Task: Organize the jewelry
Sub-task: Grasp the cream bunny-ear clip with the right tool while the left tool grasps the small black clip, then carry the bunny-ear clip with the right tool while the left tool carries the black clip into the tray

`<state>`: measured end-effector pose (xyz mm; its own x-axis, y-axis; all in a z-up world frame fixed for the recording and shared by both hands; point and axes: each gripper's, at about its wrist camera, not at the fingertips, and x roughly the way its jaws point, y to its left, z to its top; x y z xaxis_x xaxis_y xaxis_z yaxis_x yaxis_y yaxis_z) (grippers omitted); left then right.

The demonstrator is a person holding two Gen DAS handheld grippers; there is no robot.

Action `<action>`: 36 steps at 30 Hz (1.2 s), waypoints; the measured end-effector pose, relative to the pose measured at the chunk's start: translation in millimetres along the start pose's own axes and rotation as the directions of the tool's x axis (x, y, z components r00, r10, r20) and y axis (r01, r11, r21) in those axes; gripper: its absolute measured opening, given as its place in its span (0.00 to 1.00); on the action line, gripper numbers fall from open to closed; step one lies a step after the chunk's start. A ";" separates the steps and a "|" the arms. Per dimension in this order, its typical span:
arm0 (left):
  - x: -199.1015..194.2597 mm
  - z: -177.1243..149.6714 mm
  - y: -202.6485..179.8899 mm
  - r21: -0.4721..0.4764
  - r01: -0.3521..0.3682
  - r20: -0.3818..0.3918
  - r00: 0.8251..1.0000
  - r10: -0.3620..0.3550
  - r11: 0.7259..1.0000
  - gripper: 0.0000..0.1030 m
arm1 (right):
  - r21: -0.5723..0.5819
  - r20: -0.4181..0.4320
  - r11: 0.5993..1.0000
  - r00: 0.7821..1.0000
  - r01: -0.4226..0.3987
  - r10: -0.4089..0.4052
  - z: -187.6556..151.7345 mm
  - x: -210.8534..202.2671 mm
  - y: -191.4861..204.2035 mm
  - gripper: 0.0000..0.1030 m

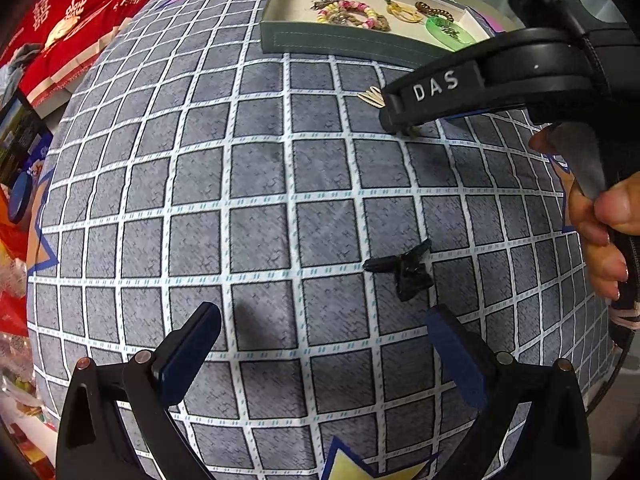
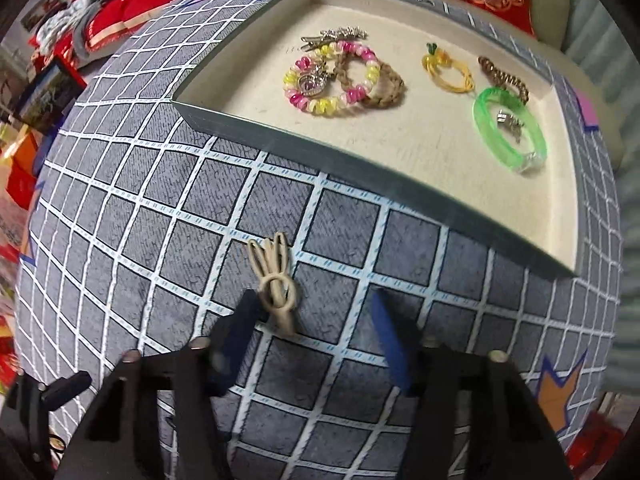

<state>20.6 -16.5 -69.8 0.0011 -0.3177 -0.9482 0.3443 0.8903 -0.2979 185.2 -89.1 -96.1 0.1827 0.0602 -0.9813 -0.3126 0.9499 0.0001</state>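
Note:
A grey tray [image 2: 320, 168] with a cream lining holds several pieces: a pink-yellow coil bracelet [image 2: 332, 80], a braided band [image 2: 390, 88], a yellow tie [image 2: 450, 70], a brown chain [image 2: 506, 76] and a green bangle [image 2: 510, 128]. The tray also shows in the left wrist view [image 1: 344, 40]. A beige hair tie [image 2: 276, 284] lies on the checked cloth, between my right gripper's [image 2: 316, 312] open fingers, close to the left one. A black bow clip [image 1: 404, 268] lies on the cloth just ahead of my open, empty left gripper [image 1: 324, 332]. The right gripper [image 1: 400, 120] appears at upper right over the beige tie [image 1: 372, 96].
The grey checked cloth [image 1: 260, 184] covers a round surface. Red cushions and fabric [image 1: 100, 8] lie beyond its far left edge. Boxes and clutter [image 1: 20, 152] stand at the left. A hand [image 1: 600, 224] holds the right gripper's handle.

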 end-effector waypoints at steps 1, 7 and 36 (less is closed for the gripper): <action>1.9 1.9 -6.7 0.007 -0.002 0.007 1.000 0.002 1.000 1.00 | 0.002 0.006 1.000 1.000 -0.002 0.002 -0.4 -1.4 -1.7 0.46; 14.6 26.1 -41.9 -0.025 -0.001 0.106 0.994 0.003 1.000 0.99 | 0.021 0.021 1.000 1.000 -0.014 0.014 -4.2 -5.9 -15.9 0.27; 56.1 136.4 -49.6 -0.302 0.071 0.208 0.978 -0.007 0.951 0.23 | 0.279 0.060 0.930 0.971 -0.239 0.232 -60.8 -31.8 -97.0 0.09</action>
<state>131.6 -122.9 -93.1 0.1942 -0.3846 -0.9024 0.0443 0.9225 -0.3836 153.1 -201.8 -76.6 0.1608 0.2970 -0.9413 -0.0739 0.9546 0.2885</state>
